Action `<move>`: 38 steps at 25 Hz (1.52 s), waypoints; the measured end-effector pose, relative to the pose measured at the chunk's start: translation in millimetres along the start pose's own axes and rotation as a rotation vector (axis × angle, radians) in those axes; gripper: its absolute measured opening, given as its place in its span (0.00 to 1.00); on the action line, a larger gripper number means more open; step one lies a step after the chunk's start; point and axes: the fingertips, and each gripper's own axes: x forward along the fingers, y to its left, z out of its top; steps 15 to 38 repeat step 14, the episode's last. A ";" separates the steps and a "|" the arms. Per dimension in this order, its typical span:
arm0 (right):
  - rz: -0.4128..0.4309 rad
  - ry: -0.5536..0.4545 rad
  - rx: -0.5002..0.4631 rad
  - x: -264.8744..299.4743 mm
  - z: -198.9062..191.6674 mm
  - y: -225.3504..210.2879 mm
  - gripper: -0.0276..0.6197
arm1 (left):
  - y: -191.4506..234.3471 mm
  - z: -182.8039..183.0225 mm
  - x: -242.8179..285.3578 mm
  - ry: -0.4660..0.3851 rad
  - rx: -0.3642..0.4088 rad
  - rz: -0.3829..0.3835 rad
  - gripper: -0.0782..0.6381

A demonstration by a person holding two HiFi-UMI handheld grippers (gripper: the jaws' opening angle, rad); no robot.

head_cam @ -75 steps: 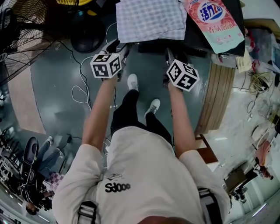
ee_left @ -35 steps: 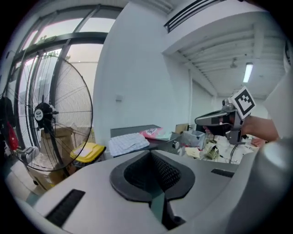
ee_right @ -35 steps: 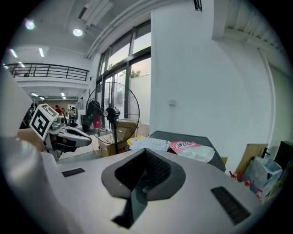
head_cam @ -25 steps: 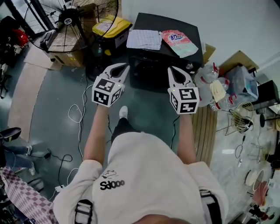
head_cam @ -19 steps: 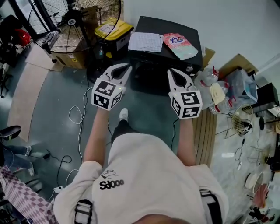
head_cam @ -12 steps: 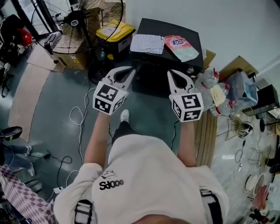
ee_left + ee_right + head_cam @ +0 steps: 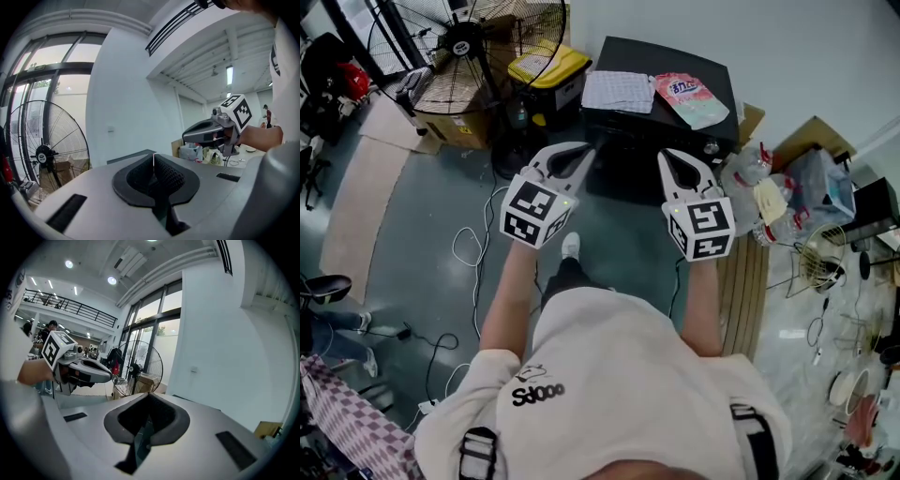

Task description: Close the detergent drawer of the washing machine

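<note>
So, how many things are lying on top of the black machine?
2: a checked cloth on the left, a pink pouch on the right. None seems hidden.

Drawer: cannot be made out; the washer (image 7: 661,66) front is dark and seen steeply from above.
Washer in both gripper views: only a thin dark edge shows past the jaws.
Pouch (image 7: 692,98) print: too small to read.
Fan (image 7: 473,47): cage cut by the head view's top edge.
Clutter (image 7: 787,187) right of washer: too small to tell apart.
</note>
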 end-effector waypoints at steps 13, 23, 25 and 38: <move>0.011 0.009 -0.005 8.7 -2.9 3.1 0.05 | -2.8 -6.2 4.8 0.031 0.050 -0.014 0.14; 0.012 0.009 -0.004 10.5 -3.4 2.7 0.05 | -3.2 -8.1 6.8 0.041 0.065 -0.015 0.14; 0.012 0.009 -0.004 10.5 -3.4 2.7 0.05 | -3.2 -8.1 6.8 0.041 0.065 -0.015 0.14; 0.012 0.009 -0.004 10.5 -3.4 2.7 0.05 | -3.2 -8.1 6.8 0.041 0.065 -0.015 0.14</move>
